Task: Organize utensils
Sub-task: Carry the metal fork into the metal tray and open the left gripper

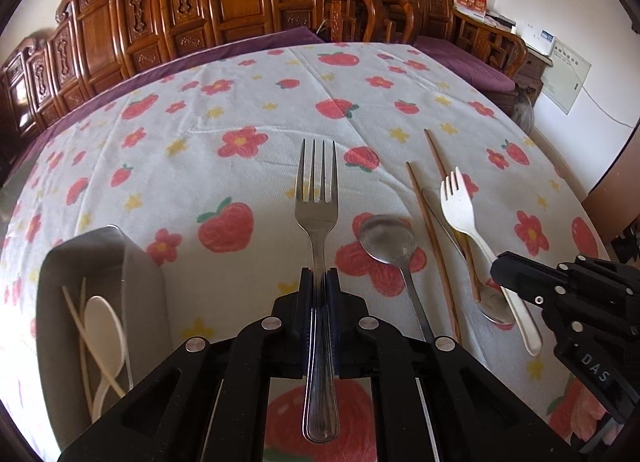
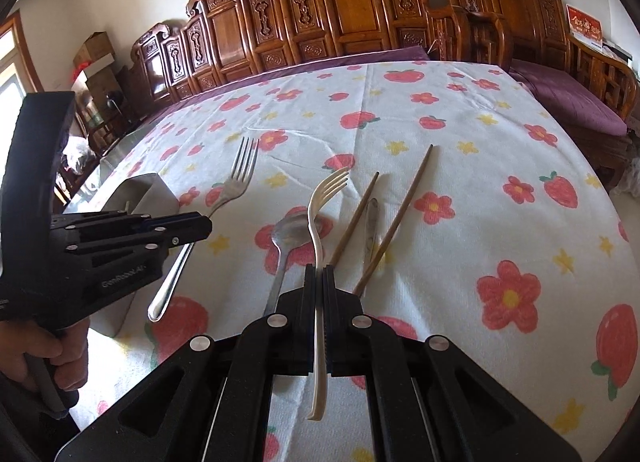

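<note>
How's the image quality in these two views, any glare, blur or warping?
Left wrist view: sharp, strong fisheye bending of the tablecloth, glare on the metal fork. Right wrist view: also sharp, dark corner vignetting, soft daylight, faint shadows under the chopsticks.

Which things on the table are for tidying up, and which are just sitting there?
For tidying: metal fork, white fork, metal spoon, brown chopsticks, grey holder.

Just there: flowery tablecloth, carved wooden chairs.

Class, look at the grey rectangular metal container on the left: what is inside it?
Inside the grey rectangular metal container lie a cream plastic spoon and pale thin chopsticks. The near end of its floor is hidden behind the left hand-held gripper.
</note>
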A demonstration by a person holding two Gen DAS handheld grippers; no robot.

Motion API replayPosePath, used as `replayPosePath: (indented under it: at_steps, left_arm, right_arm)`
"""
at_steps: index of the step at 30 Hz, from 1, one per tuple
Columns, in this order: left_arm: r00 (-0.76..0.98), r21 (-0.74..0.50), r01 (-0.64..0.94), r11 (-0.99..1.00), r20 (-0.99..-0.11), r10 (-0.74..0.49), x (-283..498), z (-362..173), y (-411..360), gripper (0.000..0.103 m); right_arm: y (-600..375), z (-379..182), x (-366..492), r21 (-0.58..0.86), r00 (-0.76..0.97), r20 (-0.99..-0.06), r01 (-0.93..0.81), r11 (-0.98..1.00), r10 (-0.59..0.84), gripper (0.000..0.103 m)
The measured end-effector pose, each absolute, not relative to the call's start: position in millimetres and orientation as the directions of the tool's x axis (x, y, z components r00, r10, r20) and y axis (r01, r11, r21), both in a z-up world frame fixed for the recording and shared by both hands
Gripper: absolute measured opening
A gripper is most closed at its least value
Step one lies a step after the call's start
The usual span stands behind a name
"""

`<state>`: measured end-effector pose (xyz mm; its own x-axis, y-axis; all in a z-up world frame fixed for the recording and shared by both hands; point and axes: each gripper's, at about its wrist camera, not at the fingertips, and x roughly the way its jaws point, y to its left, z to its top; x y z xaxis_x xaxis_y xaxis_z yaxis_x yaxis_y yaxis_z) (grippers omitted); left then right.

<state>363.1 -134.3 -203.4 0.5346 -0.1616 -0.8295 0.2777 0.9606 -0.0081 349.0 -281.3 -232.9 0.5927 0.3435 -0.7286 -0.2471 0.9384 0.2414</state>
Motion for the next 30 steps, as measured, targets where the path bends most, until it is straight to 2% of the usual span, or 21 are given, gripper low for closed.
replayPosePath:
  at_steps: [20,30]
  left_arm:
    - [0.615,0.037,0.277,0.96,-0.775,-0.148,314,-141,-112,0.006]
    - [0.637,0.03,0.256,0.966,-0.757,-0.146,289,-124,-84,0.006]
  right_arm:
    - [-264,-207,332,0.241,0.627,-0.679,-0.299,0.923,0.38,0.004]
    - [-236,-190,319,0.239,0.626,-0.644,-0.382,0.893,0.44,0.004]
